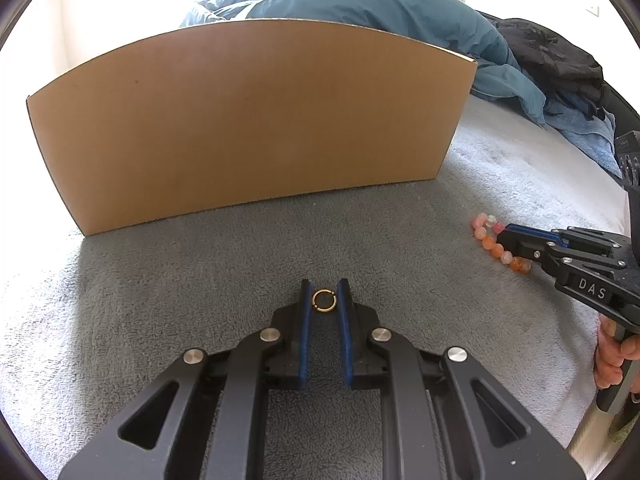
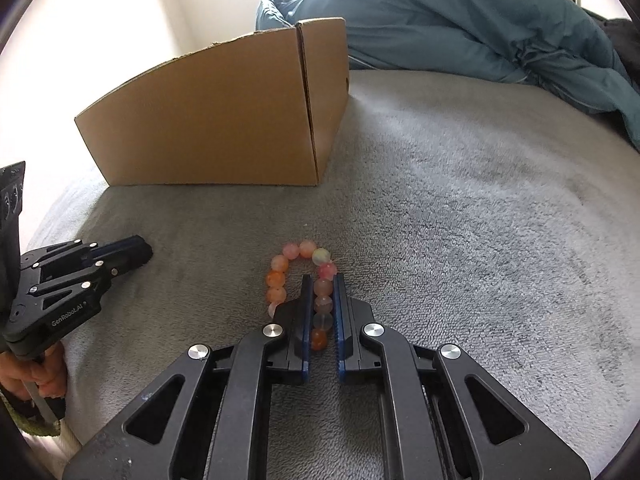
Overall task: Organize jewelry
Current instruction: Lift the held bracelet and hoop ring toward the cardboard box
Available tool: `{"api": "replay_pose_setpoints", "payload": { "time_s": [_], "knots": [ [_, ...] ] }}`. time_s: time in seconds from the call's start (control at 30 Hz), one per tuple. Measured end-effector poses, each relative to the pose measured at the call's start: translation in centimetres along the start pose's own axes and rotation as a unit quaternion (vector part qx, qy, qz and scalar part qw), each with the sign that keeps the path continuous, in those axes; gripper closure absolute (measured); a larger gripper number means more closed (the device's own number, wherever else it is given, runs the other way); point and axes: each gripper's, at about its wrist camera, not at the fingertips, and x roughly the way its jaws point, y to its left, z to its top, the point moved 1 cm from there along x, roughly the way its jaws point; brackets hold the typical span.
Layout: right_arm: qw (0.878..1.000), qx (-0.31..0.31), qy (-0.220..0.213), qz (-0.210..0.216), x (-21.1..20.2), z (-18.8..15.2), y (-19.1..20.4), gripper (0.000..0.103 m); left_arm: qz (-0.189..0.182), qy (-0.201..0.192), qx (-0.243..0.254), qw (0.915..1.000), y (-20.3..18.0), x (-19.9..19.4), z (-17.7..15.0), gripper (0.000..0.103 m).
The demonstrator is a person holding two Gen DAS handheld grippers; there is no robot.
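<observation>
A small gold ring (image 1: 323, 301) lies on the grey towel between the blue pads of my left gripper (image 1: 324, 292); the jaws are close on both sides of it and look shut on it. A pink and orange bead bracelet (image 2: 298, 276) lies on the towel. My right gripper (image 2: 323, 284) has its jaws tight on the bracelet's right strand. In the left wrist view the bracelet (image 1: 490, 242) and the right gripper (image 1: 510, 236) show at the right. The left gripper (image 2: 140, 250) shows at the left of the right wrist view.
A brown cardboard box (image 1: 248, 120) stands upright on the grey towel (image 1: 160, 280) just behind both grippers; it also shows in the right wrist view (image 2: 216, 120). A teal duvet (image 2: 460, 20) and dark clothes (image 1: 552, 60) lie behind at the right.
</observation>
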Motion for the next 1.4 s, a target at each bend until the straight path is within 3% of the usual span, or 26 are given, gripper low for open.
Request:
{"api": "replay_pose_setpoints", "payload": {
  "time_s": [1.4],
  "knots": [
    [0.999,-0.019,-0.043,-0.007,-4.0,1.2,0.8,0.096,0.030,-0.028,-0.024,0.9989,0.9,-3.5,0.2,0.091]
  ]
}}
